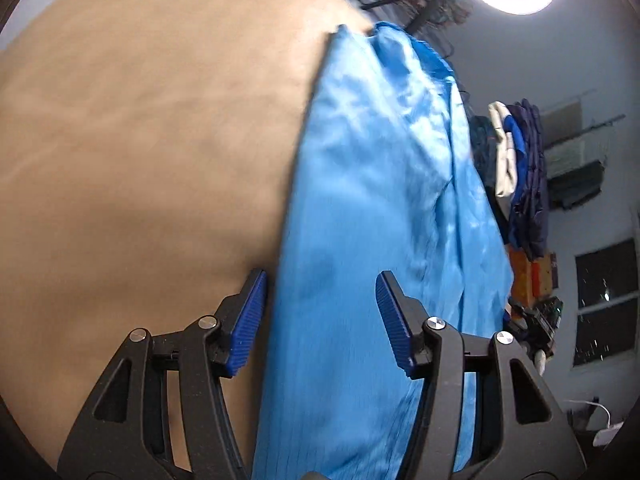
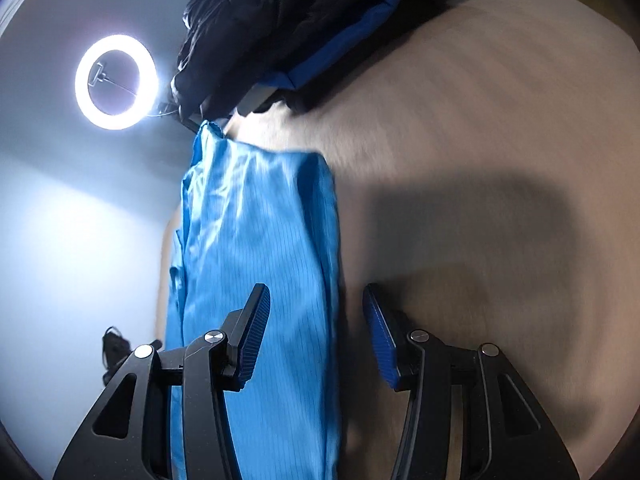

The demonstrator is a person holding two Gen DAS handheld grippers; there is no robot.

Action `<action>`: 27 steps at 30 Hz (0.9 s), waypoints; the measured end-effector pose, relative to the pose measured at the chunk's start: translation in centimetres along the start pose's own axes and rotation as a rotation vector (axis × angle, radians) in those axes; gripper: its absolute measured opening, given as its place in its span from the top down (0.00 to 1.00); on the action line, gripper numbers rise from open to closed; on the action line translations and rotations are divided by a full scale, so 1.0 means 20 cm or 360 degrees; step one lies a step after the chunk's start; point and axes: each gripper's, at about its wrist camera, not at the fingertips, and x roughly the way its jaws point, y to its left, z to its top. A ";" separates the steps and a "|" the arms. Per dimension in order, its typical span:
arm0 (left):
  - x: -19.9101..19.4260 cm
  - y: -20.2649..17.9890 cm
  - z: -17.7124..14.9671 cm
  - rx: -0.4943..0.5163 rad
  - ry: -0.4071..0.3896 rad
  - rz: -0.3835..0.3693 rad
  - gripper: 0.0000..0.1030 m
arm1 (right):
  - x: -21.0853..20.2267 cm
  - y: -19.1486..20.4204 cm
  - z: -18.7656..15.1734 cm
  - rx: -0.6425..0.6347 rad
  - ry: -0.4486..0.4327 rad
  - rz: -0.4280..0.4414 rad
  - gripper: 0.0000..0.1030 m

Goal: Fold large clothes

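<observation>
Quick count: one blue garment [image 1: 372, 208] on one tan surface [image 1: 140, 140], one ring light [image 2: 116, 82], one dark clothes pile [image 2: 280, 20], two tools.

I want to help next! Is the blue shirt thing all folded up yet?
Partly. The blue garment already lies as a long narrow strip on the tan table, so its sides look folded in. Right now nothing is held: the left gripper and right gripper are both open above it. It probably needs folding shorter.
</observation>
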 end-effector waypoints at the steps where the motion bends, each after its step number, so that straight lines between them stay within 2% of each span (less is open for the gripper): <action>1: 0.02 0.00 0.06 0.0003 -0.0012 -0.0023 0.45 | 0.02 0.01 0.04 -0.0022 0.0001 0.0004 0.53; 5: 0.12 0.04 0.23 -0.0083 -0.0063 -0.0127 0.45 | 0.11 0.01 0.12 0.0009 -0.0021 0.0041 0.53; 8: 0.19 -0.03 0.33 0.0006 -0.0066 -0.0094 0.47 | 0.16 0.03 0.17 -0.0032 -0.0024 0.0037 0.55; 9: 0.20 -0.05 0.35 0.0030 -0.0068 -0.0062 0.58 | 0.18 0.05 0.18 -0.0064 -0.0021 0.0011 0.58; 10: 0.23 -0.08 0.37 0.0068 -0.0069 0.0002 0.79 | 0.19 0.07 0.19 -0.0102 -0.0015 -0.0040 0.68; 11: 0.25 -0.10 0.39 0.0098 -0.0064 0.0062 0.90 | 0.21 0.07 0.19 -0.0131 -0.0003 -0.0083 0.85; 12: 0.26 -0.11 0.39 0.0116 -0.0069 0.0099 0.97 | 0.23 0.07 0.19 -0.0139 0.0010 -0.0098 0.92; 15: 0.25 -0.14 0.39 0.0201 -0.0156 0.0201 1.00 | 0.24 0.10 0.17 -0.0192 -0.0026 -0.0136 0.96; 19: 0.21 -0.08 0.40 0.0154 -0.0213 0.0224 1.00 | 0.25 0.16 0.17 -0.0255 -0.0053 -0.0198 0.98; 27: 0.15 -0.05 0.56 0.0157 -0.0324 0.0395 1.00 | 0.37 0.28 0.24 -0.0287 -0.0124 -0.0238 0.98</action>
